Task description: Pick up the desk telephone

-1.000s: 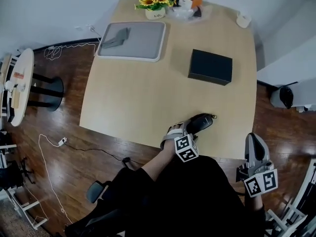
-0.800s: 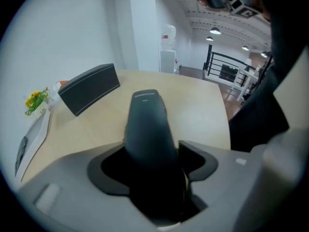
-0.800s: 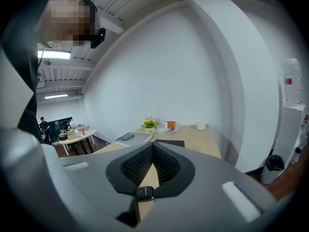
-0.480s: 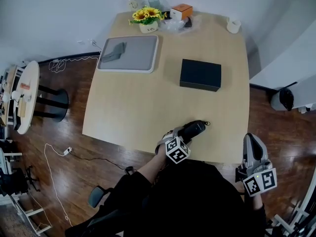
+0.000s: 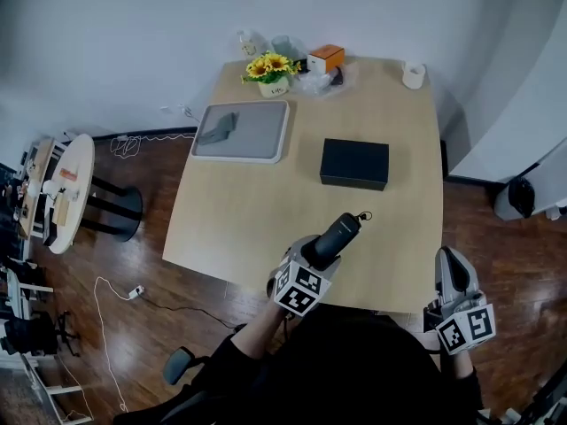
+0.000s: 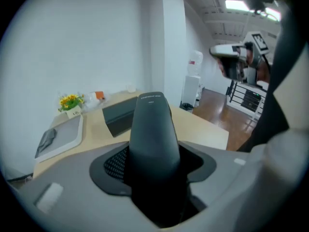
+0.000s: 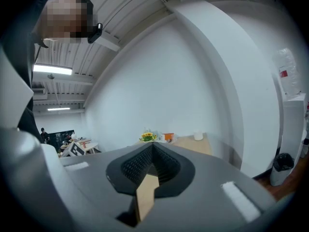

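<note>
**Handset clamped in left hand-held gripper, right one idle**

- Worktop [image 5: 248, 211]: light wood, seen steeply from above, wall on the far side.
- Grey tray [image 5: 252, 133]: far-left part of the worktop, with a dark grey item [image 5: 218, 128] lying in its left half.
- Black box [image 5: 354, 163]: flat, near the middle, right of the tray and well apart from it.
- Left hand-held gripper [image 5: 312, 257]: over the near edge of the worktop, jaws clamped on both sides of the desk telephone handset [image 5: 341, 231]. The left gripper view shows the dark handset filling the gap between the pads.
- The handset sticks out past the jaws and points toward the black box. Its far end is tilted up, off the surface, with a short bit of cord at the tip.
- Right hand-held gripper [image 5: 450, 262]: just off the near-right corner of the worktop, by the person's body. Jaws pressed together at the tips, nothing between them.
- Far edge, left to right: sunflower pot [image 5: 271, 72], orange box [image 5: 326, 57], white cup [image 5: 413, 74].
</note>
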`<state>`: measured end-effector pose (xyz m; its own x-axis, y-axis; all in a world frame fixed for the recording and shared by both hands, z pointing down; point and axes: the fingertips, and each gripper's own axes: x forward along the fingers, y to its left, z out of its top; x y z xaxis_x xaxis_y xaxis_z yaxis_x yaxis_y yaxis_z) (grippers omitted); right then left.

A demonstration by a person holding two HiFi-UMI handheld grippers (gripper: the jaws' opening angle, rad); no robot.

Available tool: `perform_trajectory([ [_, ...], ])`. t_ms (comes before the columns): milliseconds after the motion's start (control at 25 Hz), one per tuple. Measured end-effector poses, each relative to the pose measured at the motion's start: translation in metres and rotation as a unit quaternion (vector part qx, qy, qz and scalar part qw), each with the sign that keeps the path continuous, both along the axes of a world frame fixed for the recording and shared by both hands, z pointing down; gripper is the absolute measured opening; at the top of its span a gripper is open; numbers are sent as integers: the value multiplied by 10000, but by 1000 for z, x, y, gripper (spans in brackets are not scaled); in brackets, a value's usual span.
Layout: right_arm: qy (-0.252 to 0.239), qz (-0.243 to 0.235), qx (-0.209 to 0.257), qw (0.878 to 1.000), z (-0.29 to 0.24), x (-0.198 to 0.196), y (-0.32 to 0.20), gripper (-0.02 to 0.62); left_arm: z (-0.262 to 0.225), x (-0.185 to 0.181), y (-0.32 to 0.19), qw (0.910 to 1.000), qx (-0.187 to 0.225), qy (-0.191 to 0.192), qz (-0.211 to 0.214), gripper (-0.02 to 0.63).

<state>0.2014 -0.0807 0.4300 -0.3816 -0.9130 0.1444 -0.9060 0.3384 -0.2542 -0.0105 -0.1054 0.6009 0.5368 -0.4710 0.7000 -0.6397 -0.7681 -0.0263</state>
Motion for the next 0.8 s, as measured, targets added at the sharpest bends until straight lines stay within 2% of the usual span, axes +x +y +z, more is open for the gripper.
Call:
perform_trajectory([
  [160, -35, -144, 217, 9997, -10, 1, -10, 0, -90, -3, -16, 9947, 853, 429, -375, 261],
  [400, -65, -292, 417, 9987, -23, -1, -21, 0, -198, -14, -25, 9752, 1917, 833, -731, 261],
  [680, -116, -256, 387, 9989, -19, 4, -26, 0, -256, -24, -27, 9495, 2825, 977, -956, 259],
  [800, -108, -224, 383, 9990, -18, 4, -27, 0, -262, -25, -30, 9457, 2899, 1098, -983, 259],
])
